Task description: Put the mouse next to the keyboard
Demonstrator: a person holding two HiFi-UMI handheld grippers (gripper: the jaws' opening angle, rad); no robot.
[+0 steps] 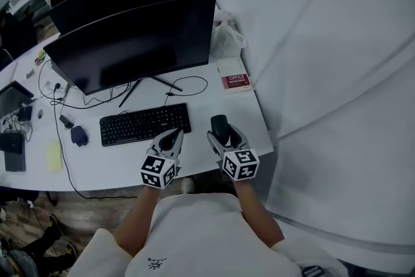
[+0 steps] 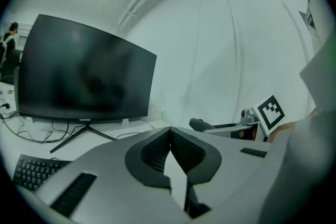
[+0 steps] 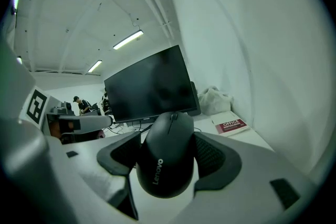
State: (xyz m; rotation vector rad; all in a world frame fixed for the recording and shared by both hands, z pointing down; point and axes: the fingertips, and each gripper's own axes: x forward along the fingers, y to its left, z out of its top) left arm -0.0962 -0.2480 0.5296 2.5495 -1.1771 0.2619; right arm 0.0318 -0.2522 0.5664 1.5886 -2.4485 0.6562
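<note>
A black Lenovo mouse (image 3: 167, 160) sits clamped between the pads of my right gripper (image 3: 169, 157), held above the white desk (image 1: 123, 162). In the head view the mouse (image 1: 220, 126) pokes out ahead of my right gripper (image 1: 224, 137), just right of the black keyboard (image 1: 144, 124). My left gripper (image 1: 172, 137) hovers over the keyboard's right front corner with its jaws closed and nothing between them. In the left gripper view its pads meet at the tip (image 2: 169, 131) and the keyboard (image 2: 35, 171) shows at lower left.
A large black monitor (image 1: 133, 42) stands behind the keyboard with cables around its stand. A red-and-white booklet (image 1: 235, 82) and a white bag (image 1: 227, 36) lie at the desk's right back. A dark blue mouse (image 1: 79, 135) and yellow pad (image 1: 54, 156) lie left. White curtain on the right.
</note>
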